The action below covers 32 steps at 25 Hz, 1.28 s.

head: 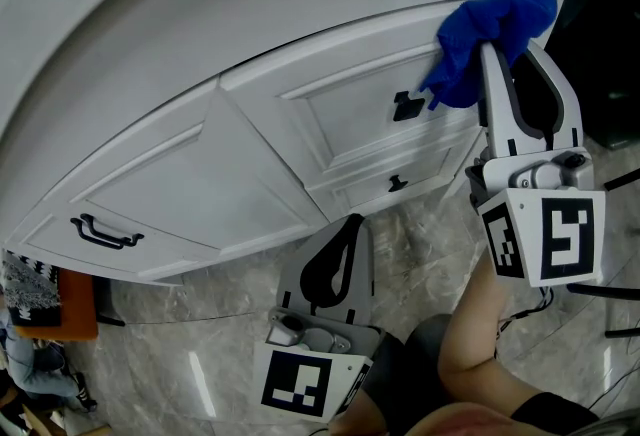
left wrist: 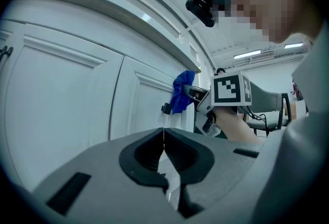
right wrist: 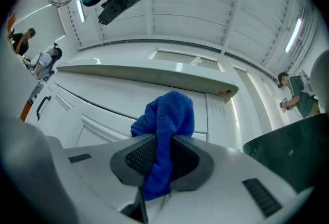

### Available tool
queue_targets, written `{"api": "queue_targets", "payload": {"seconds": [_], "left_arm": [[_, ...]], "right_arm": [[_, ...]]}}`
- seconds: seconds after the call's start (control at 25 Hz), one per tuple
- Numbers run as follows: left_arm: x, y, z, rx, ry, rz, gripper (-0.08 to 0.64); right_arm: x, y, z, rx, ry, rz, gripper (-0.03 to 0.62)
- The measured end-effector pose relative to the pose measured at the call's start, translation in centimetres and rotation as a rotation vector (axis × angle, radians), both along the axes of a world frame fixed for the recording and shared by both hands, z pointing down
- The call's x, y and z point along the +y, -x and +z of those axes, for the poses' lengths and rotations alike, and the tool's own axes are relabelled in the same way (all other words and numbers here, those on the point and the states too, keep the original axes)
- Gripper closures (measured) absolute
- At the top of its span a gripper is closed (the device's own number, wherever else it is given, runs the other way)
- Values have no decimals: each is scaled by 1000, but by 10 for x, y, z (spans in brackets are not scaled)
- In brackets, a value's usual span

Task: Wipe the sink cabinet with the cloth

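Right claw [right wrist: 160, 141] around blue cloth [right wrist: 168, 111]

The cloth [head: 495, 19] sits in the right tongs [head: 510, 49], against the cabinet [head: 250, 174] ahead of them; the left tongs [head: 352, 221] hang lower, apart to their left.

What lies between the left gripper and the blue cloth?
In the head view, the white cabinet front lies between the left gripper and the blue cloth, with an upper black handle and a lower black handle on it.
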<state>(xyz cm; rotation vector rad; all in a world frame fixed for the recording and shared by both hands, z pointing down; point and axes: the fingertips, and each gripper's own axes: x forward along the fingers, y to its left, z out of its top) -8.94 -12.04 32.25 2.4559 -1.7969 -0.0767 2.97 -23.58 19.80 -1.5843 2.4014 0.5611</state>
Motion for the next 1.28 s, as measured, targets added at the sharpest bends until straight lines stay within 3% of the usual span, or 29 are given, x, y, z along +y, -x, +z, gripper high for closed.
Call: {"api": "queue_targets", "payload": {"seconds": [0.84, 1.16, 1.28], "left_arm": [[-4, -7, 2, -11, 8, 10, 554], [1, -5, -3, -38, 4, -3, 554], [5, -3, -7, -52, 0, -17, 554]], "right_arm": [[-17, -38, 12, -68, 5, 141, 515], [-19, -41, 17, -116, 17, 137, 515], [-14, -37, 17, -76, 16, 130, 515]]}}
